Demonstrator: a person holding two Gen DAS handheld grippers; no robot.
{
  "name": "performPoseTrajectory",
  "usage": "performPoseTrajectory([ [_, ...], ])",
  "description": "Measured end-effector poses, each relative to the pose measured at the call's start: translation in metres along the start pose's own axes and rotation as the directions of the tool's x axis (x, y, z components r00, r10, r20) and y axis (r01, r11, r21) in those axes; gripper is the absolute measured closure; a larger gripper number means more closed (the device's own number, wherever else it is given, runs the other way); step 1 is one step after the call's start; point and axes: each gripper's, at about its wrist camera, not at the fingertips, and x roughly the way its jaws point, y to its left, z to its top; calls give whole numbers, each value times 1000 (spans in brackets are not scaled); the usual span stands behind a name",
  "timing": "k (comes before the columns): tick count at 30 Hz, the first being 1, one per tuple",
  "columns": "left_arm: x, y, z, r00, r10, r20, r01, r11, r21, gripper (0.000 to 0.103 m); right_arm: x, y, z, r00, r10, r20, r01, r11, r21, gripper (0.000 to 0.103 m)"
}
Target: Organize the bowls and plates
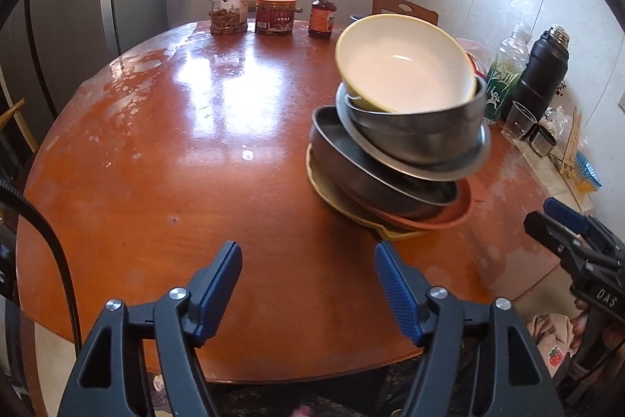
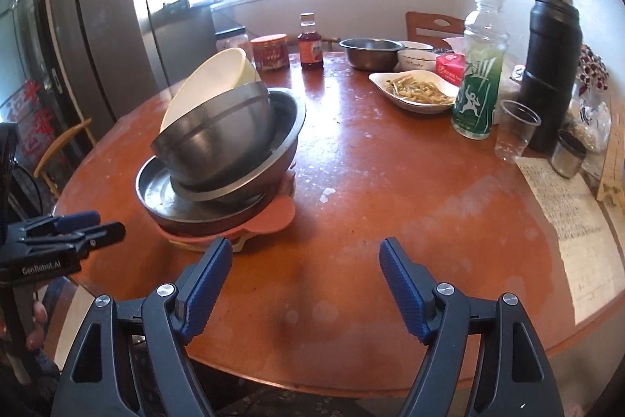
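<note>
A leaning stack of dishes (image 1: 394,159) sits on the round wooden table (image 1: 175,151), toward its near edge. From the bottom it runs: a yellowish tray, a terracotta plate (image 2: 273,217), a dark shallow pan, two steel bowls (image 2: 218,139), and a cream bowl (image 1: 402,65) tipped on top. Further back stand another steel bowl (image 2: 371,51), a small white bowl (image 2: 418,59) and a white dish of food (image 2: 414,90), well apart from the pile.

The left gripper (image 1: 306,256) and the right gripper (image 2: 304,253) both hover over bare table in front of the stack, jaws spread wide with nothing between them. Neither touches any dish.

The stacking seems largely done and both hands appear free, so this looks like a pause between placements, or close to the end. The pile tilts, the cream bowl most of all. A sensible next move would be to steady the top bowl so it sits level, gripping its rim gently, or to reach for the empty steel bowl at the back. Nudging the lower dishes could topple the stack.
</note>
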Motion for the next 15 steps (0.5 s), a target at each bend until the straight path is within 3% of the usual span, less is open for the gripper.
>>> performPoseTrajectory([
  [7,3,-12,-8,1000,15,-7,-15,1000,9,28,-5,5,-15,1000,-19,14,19,1000,-12,24],
  [15,-2,-14,-16,999,41,16,-41,999,-2,28,-7,7,-26,999,15,43,-16,1000,17,22],
])
